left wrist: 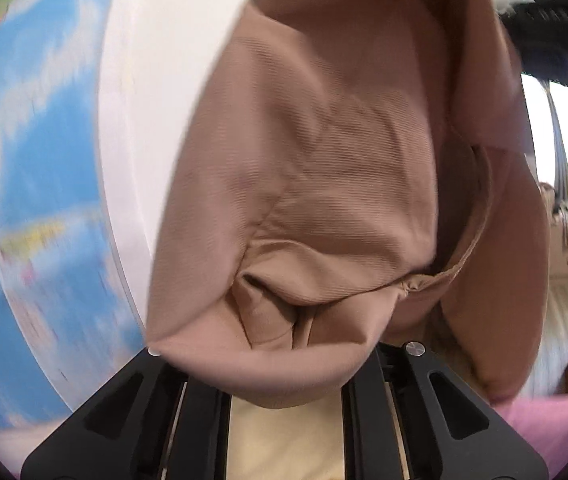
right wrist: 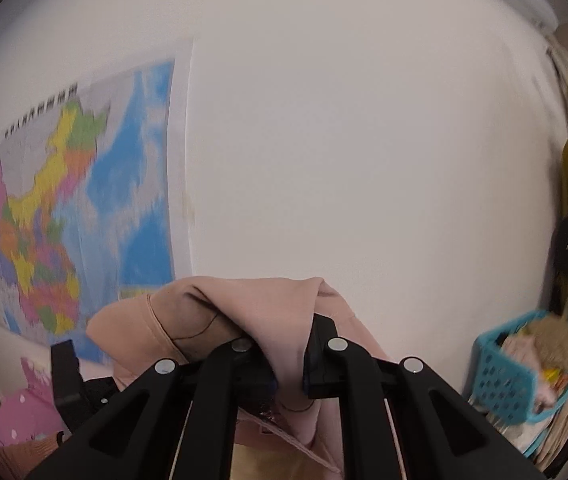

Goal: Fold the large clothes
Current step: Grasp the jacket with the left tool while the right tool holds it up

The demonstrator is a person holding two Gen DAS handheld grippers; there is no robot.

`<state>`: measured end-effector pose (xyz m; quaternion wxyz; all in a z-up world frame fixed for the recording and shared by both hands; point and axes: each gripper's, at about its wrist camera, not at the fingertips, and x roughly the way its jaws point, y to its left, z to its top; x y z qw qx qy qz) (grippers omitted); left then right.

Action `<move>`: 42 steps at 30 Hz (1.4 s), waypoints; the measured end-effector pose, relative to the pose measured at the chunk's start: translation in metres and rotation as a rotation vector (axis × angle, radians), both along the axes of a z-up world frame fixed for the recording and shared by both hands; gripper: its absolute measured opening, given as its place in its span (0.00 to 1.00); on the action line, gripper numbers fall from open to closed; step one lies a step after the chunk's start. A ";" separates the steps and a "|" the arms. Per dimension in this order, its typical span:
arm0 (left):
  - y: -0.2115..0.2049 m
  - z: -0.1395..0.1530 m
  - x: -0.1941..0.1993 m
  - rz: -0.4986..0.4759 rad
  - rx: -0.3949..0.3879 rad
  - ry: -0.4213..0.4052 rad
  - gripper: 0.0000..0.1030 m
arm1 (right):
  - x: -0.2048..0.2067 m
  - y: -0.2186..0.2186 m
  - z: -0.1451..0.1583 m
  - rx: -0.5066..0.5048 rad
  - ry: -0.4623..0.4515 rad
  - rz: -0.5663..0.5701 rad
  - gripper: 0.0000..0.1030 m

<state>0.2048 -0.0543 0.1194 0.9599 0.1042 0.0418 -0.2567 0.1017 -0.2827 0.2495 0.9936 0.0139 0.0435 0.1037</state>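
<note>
Fabric bunched between both grippers: right gripper (right wrist: 288,364) fingers pinch the dusty-pink ribbed knit garment (right wrist: 220,320); left gripper (left wrist: 284,376) looks clamped on it, fingertips hidden. Garment held aloft before the wall map (right wrist: 84,200). Risk: thin pinch slipping, garment dropping.

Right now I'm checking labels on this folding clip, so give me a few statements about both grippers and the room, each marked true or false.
1. The right gripper is shut on the pink-brown garment. True.
2. The garment lies flat on a table. False: it hangs bunched and lifted in front of the white wall.
3. A coloured map hangs on the wall. True.
4. The basket at the right is red and empty. False: it is blue and holds items.
5. The left gripper has garment fabric bunched over its fingers. True.
</note>
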 end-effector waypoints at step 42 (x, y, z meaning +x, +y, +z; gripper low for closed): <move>0.276 -0.059 -0.162 0.857 0.174 0.558 0.11 | 0.068 0.233 -0.208 -0.004 0.765 0.574 0.09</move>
